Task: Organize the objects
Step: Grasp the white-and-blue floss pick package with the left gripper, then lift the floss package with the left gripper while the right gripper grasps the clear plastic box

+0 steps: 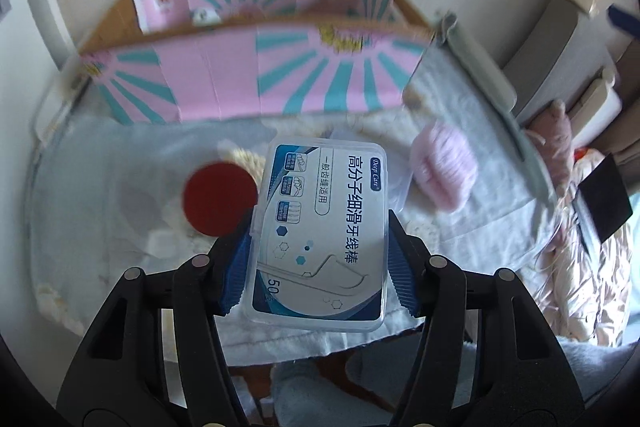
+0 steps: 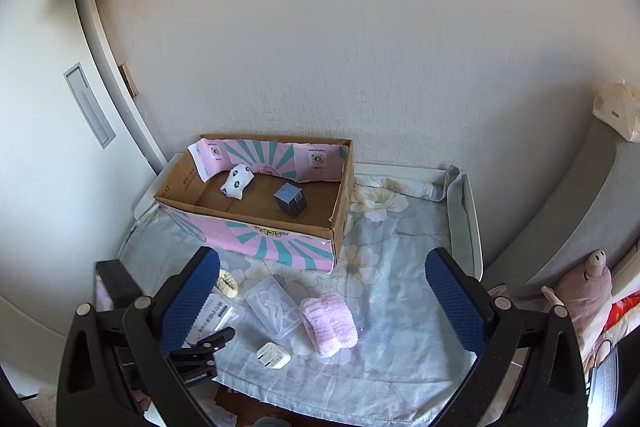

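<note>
The left claw (image 1: 320,255) holds a clear plastic floss-pick box with a blue and white label (image 1: 322,235) up above the flowery blue cloth (image 2: 384,307). The right claw (image 2: 322,303) is wide and holds nothing. The brown cardboard box with pink and teal walls (image 2: 264,195) sits far back, and a fluffy pink roll (image 2: 330,325) lies near.

Floss case (image 1: 320,235): clear glossy plastic, printed paper label inside. My left gripper (image 1: 318,259): matt black plastic arms, ribbed blue rubbery pads (image 1: 236,267). Box (image 2: 340,195): raw brown cardboard, pink-teal printed paper lining. Cloth (image 2: 400,307): thin floral cotton, creased. Pink roll (image 2: 330,325): fluffy fabric. Plug (image 2: 273,355): smooth white plastic. Cube (image 2: 291,202): shiny, metallic-looking.
</note>
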`<state>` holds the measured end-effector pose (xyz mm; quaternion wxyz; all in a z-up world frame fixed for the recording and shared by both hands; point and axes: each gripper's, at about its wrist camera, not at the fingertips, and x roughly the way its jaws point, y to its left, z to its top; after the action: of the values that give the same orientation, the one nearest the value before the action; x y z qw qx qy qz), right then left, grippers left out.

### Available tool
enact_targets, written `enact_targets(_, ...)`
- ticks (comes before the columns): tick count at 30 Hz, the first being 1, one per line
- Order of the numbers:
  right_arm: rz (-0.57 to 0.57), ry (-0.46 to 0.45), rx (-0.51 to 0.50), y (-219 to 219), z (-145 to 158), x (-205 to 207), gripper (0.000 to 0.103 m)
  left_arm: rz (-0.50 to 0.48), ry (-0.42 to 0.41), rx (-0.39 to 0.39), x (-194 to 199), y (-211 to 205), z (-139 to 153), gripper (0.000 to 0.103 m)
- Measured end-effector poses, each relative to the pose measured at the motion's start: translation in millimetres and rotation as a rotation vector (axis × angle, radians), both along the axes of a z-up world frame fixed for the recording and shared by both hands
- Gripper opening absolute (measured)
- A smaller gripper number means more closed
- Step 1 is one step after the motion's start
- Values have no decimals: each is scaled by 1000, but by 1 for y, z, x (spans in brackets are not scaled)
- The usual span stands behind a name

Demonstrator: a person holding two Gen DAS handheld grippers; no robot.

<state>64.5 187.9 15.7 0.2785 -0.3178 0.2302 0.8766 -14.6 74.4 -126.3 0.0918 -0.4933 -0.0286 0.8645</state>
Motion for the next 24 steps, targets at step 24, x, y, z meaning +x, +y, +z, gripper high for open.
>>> enact_targets(24,543,-252,-149,-13,-63,-103,103,91,302,54,19,-82,167,56)
